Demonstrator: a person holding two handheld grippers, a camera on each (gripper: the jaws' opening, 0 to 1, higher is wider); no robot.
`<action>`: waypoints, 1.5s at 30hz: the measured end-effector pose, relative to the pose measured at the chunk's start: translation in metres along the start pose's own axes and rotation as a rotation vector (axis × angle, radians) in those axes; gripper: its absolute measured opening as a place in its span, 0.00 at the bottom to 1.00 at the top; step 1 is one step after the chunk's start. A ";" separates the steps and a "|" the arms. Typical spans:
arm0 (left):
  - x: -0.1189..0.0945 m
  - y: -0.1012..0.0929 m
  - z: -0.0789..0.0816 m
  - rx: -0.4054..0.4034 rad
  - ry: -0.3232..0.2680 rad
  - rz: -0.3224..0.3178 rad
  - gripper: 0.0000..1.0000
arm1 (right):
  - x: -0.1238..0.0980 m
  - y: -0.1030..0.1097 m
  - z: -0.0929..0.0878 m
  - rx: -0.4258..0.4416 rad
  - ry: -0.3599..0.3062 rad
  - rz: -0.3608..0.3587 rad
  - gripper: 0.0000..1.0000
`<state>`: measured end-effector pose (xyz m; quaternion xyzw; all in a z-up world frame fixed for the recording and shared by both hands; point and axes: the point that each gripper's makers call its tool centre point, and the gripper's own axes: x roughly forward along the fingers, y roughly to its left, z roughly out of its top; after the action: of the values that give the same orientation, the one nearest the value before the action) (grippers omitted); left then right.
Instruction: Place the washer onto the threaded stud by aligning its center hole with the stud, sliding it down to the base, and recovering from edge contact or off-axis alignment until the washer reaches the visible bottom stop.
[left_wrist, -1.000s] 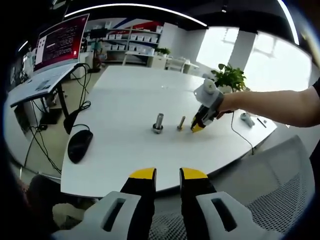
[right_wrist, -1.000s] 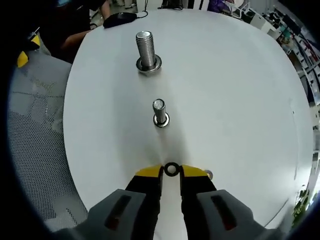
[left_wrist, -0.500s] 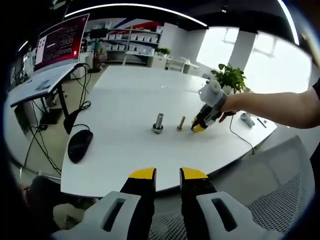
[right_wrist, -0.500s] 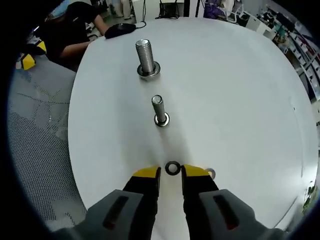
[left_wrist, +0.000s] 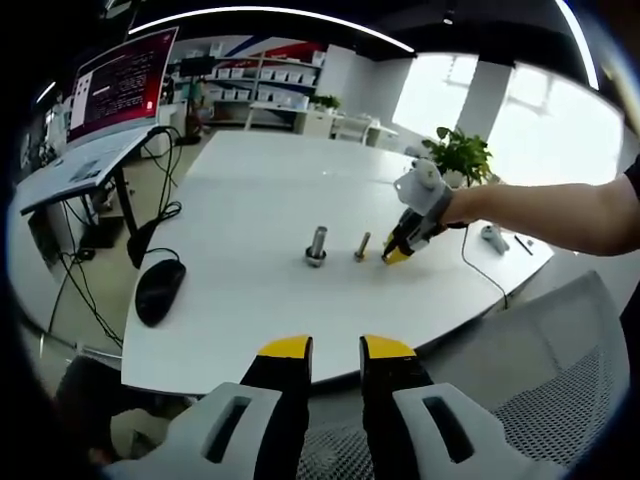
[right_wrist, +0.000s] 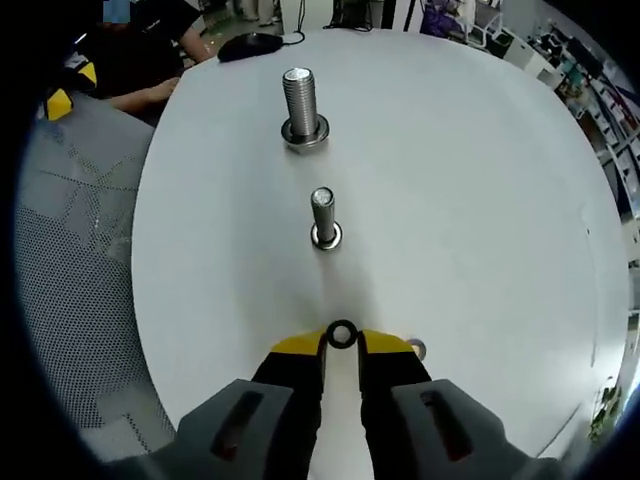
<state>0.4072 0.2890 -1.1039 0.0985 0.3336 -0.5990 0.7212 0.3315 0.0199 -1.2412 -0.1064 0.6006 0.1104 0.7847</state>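
One thin, stiff, slippery washer (right_wrist: 343, 336) pinched edgewise in your right gripper (right_wrist: 343, 343); stud (right_wrist: 322, 217) at 12 o'clock.

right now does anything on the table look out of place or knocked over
Nothing stands out. Both bolts, the big one and the small one, stand upright on the white table. The right gripper pinches a dark washer at its tips, and a second washer lies flat beside it.
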 end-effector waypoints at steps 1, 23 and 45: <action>0.000 0.000 0.000 0.000 0.000 0.000 0.16 | 0.000 0.000 0.000 0.000 0.002 -0.001 0.15; 0.000 0.001 0.001 -0.007 -0.006 0.005 0.17 | -0.016 0.004 0.018 0.156 -0.121 0.006 0.14; 0.000 0.000 0.001 -0.003 -0.005 0.002 0.17 | -0.048 0.005 0.070 0.052 -0.185 0.067 0.14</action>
<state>0.4071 0.2888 -1.1030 0.0960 0.3327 -0.5981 0.7228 0.3826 0.0435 -1.1769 -0.0550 0.5315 0.1304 0.8352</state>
